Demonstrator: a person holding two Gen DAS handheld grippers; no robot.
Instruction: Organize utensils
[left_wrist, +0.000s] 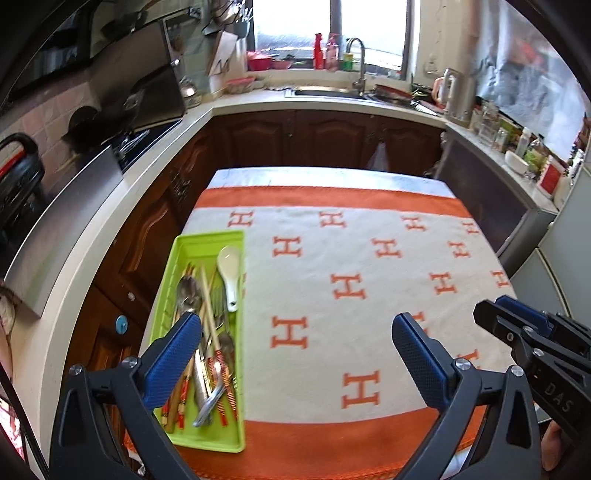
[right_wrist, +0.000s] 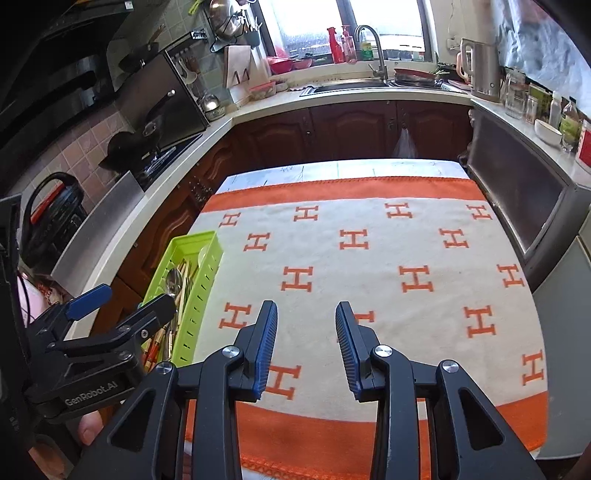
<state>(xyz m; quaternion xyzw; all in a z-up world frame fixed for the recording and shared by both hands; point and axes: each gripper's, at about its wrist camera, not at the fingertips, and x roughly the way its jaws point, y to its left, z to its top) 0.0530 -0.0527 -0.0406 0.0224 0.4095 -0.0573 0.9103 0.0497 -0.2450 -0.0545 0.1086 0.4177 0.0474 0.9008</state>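
Observation:
A lime-green tray (left_wrist: 236, 435) lies along the left edge of the table and holds a white ceramic spoon (left_wrist: 229, 269), metal spoons (left_wrist: 188, 291), and several chopsticks (left_wrist: 210, 317) and forks. My left gripper (left_wrist: 295, 332) is open and empty, its left finger above the tray. My right gripper (right_wrist: 306, 317) is open and empty above the cloth, right of the tray (right_wrist: 199, 295). The left gripper shows in the right wrist view (right_wrist: 125, 302), and the right gripper shows in the left wrist view (left_wrist: 509, 314).
A white and orange cloth with H marks (left_wrist: 351, 288) covers the table. Behind it stand brown cabinets (left_wrist: 325, 136), a sink with tap (left_wrist: 356, 59), a kettle (left_wrist: 458, 92), a stove with pans (left_wrist: 140, 107) on the left, and jars (left_wrist: 524, 144) on the right counter.

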